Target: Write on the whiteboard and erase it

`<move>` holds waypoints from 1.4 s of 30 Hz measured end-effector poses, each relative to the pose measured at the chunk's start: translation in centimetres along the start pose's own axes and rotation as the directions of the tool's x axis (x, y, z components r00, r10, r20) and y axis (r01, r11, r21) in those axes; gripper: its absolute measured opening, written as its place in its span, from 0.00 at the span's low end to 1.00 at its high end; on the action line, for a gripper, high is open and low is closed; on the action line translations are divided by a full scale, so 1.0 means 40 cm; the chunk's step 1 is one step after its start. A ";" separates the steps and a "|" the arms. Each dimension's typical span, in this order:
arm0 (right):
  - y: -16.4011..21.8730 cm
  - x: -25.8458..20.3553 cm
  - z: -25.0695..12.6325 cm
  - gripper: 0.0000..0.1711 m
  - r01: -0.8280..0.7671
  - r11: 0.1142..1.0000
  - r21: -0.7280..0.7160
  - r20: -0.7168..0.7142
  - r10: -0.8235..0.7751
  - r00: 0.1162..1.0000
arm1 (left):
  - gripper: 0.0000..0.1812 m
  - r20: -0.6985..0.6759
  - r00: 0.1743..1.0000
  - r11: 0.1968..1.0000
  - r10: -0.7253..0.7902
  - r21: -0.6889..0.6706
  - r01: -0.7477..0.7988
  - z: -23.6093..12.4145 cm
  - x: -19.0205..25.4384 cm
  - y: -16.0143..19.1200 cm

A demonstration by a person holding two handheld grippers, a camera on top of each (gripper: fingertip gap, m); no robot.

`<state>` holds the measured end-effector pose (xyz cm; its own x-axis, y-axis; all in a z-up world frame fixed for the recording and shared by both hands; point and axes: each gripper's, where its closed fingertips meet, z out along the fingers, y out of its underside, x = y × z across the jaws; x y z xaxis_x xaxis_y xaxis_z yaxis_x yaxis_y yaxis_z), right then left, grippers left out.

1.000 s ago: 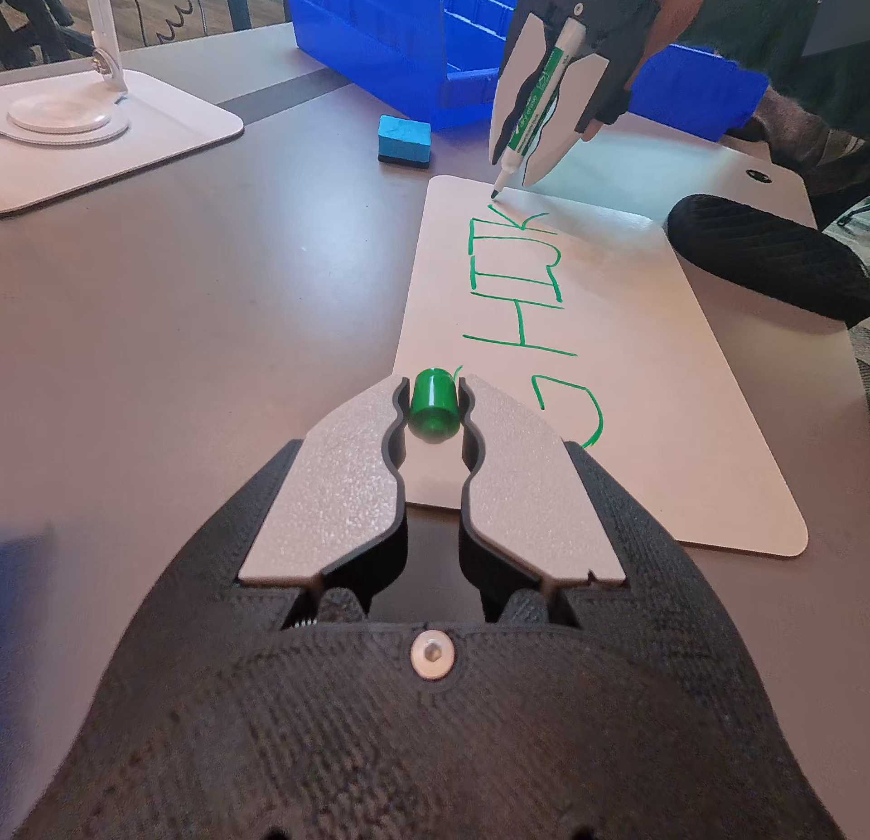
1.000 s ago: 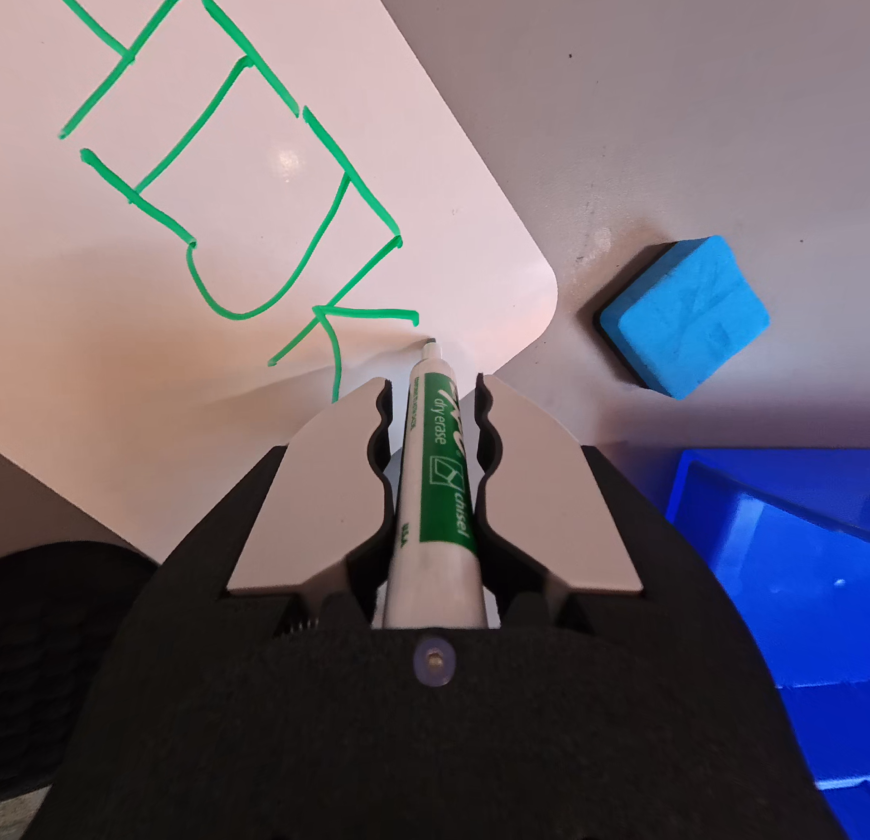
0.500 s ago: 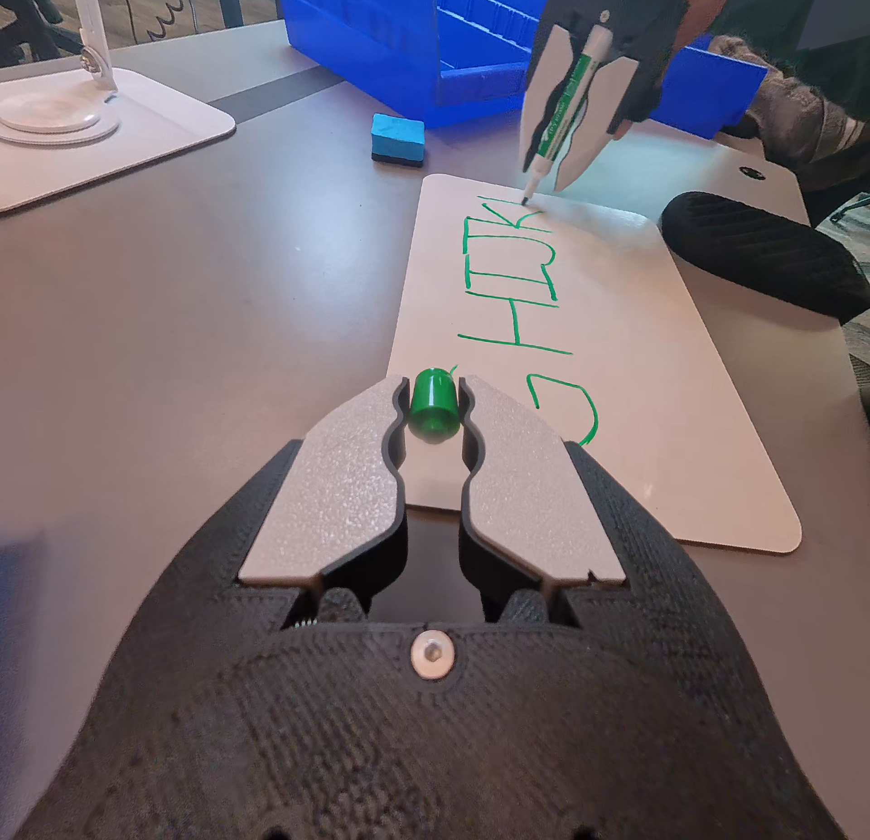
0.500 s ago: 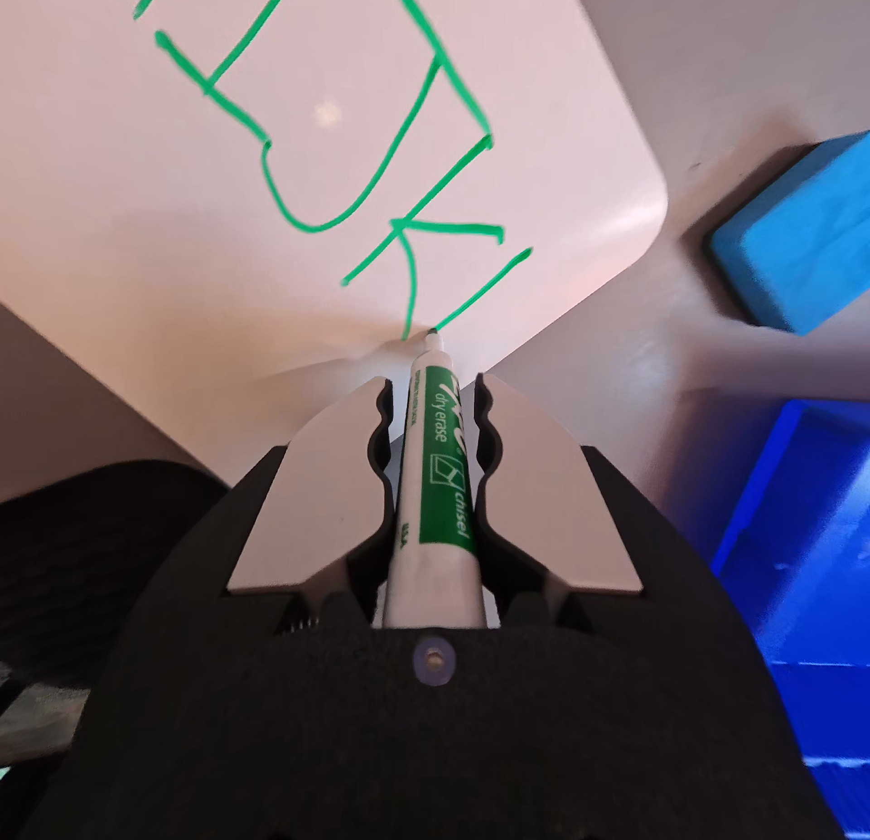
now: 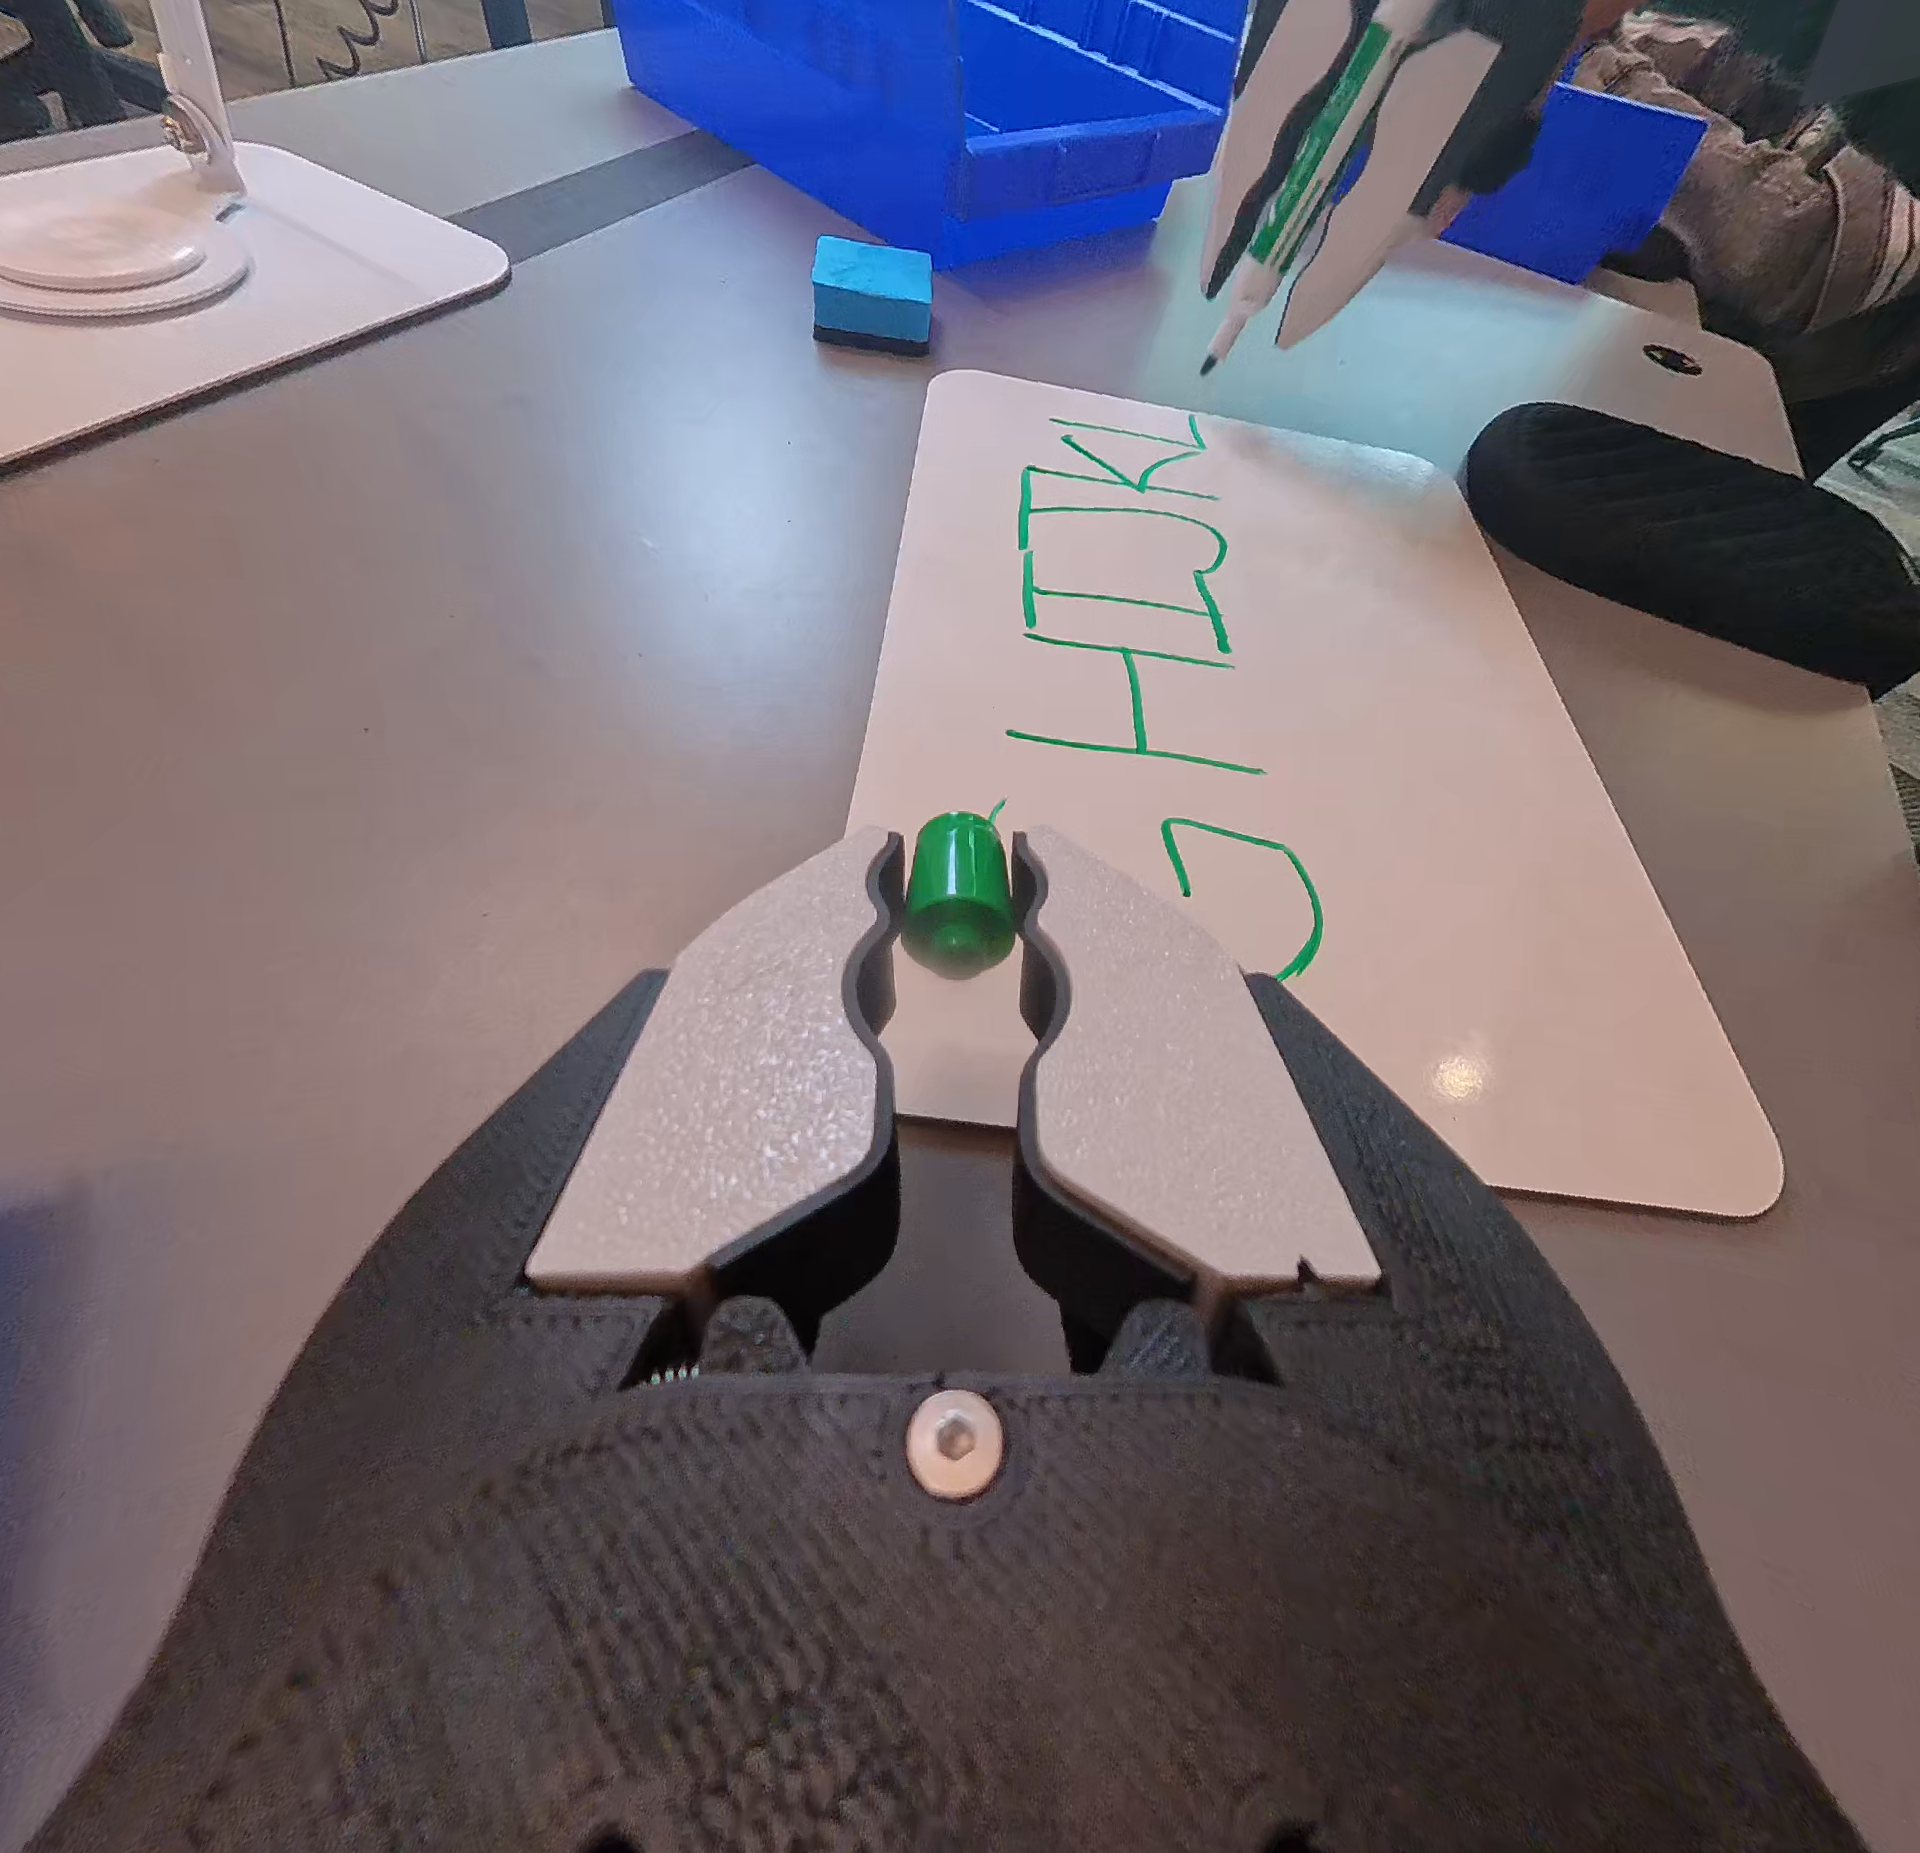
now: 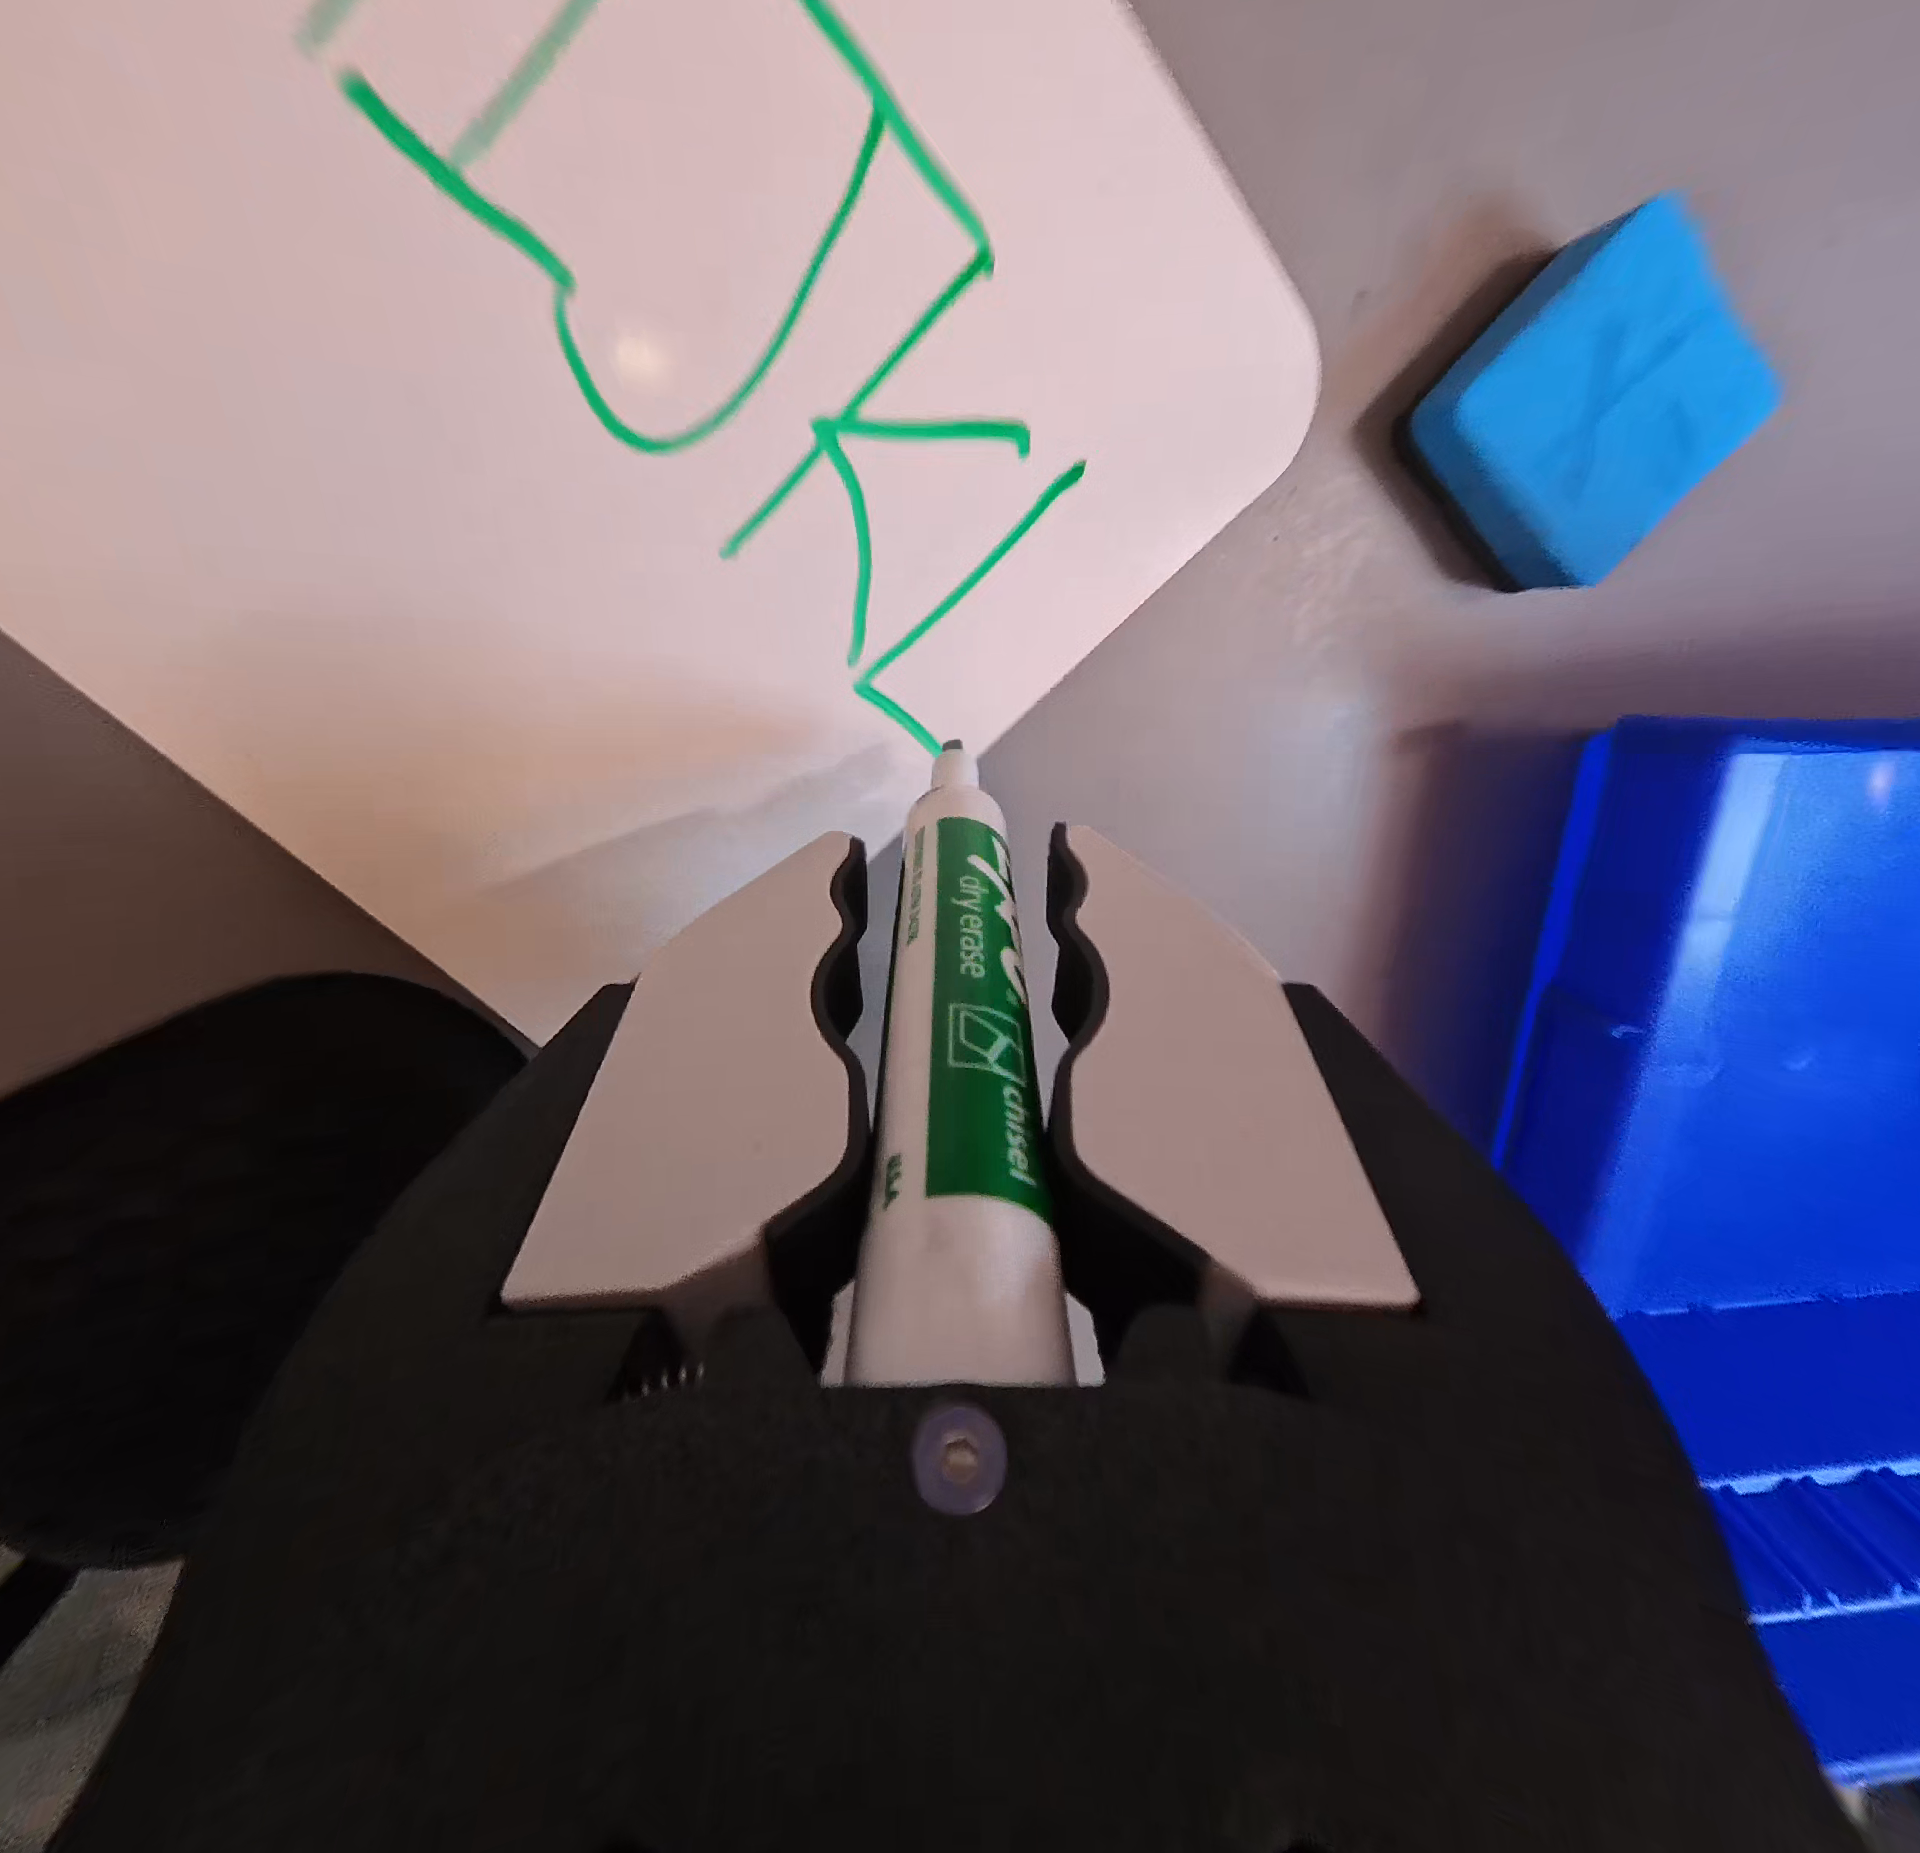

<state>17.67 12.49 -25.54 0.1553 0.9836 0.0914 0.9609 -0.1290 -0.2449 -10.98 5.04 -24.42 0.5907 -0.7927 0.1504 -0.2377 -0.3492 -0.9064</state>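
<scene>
The right tool [image 6: 954, 956] is closed tight on a green and white marker [image 6: 961, 1076]. The marker tip is at the far end of the whiteboard [image 5: 1455, 868]. From the left wrist view the tip looks lifted a little above it. Green letters [image 5: 1132, 598] run down the whiteboard, so the writing step looks almost done.

The left tool [image 5: 951, 910] is closed on the small green cap [image 5: 956, 904], low over the near end of the whiteboard.

The whiteboard is flat, smooth and shiny, with round corners. It lies on the grey counter [image 5: 416, 712].

Next, I think the cap must go back on the marker. Then one tool must let go and take the blue eraser [image 5: 871, 291]. The eraser is a soft-looking block with a dark bottom, just past the far end of the whiteboard. Behind it sits a hard blue plastic bin [image 5: 883, 68].
</scene>
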 end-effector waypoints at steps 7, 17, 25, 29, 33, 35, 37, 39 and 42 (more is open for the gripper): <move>-0.156 -0.049 -0.094 0.20 -0.073 0.893 0.444 0.015 0.074 0.997 | 0.11 -0.043 0.998 0.997 0.055 0.059 -0.052 -0.007 0.031 -0.024; -0.476 -0.325 -0.150 0.20 -0.311 0.411 0.857 0.382 -0.103 0.918 | 0.11 -0.205 0.967 0.959 0.155 0.266 -0.098 -0.027 0.169 -0.103; -0.541 -0.387 -0.116 0.20 -0.508 0.390 0.768 0.594 -0.134 0.794 | 0.11 -0.173 0.943 0.914 0.285 0.346 -0.213 -0.044 0.210 -0.126; -0.548 -0.408 -0.091 0.20 -0.499 0.428 0.754 0.595 -0.123 0.794 | 0.11 -0.149 0.930 0.897 0.337 0.350 -0.269 -0.042 0.225 -0.126; -0.561 -0.445 -0.078 0.20 -0.537 0.458 0.709 0.653 -0.137 0.745 | 0.11 -0.127 0.894 0.868 0.429 0.333 -0.369 -0.033 0.249 -0.115; -0.563 -0.451 -0.081 0.20 -0.590 0.452 0.669 0.704 -0.132 0.698 | 0.11 -0.083 0.873 0.840 0.480 0.329 -0.431 -0.036 0.251 -0.115; -0.564 -0.457 -0.089 0.19 -0.655 0.436 0.617 0.764 -0.133 0.631 | 0.11 -0.044 0.842 0.806 0.537 0.320 -0.497 -0.041 0.256 -0.119; -0.561 -0.468 -0.090 0.19 -0.686 0.439 0.580 0.799 -0.141 0.585 | 0.11 -0.025 0.795 0.764 0.606 0.297 -0.573 -0.044 0.263 -0.115; -0.558 -0.479 -0.090 0.19 -0.721 0.434 0.540 0.832 -0.146 0.535 | 0.11 0.001 0.744 0.715 0.668 0.274 -0.643 -0.045 0.271 -0.107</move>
<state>-5.92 -3.92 -18.35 -0.2479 0.6503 -0.7181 0.1809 -0.6971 -0.6938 -4.96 -2.96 -18.18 0.2815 -0.8225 -0.4942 -0.3386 0.3968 -0.8532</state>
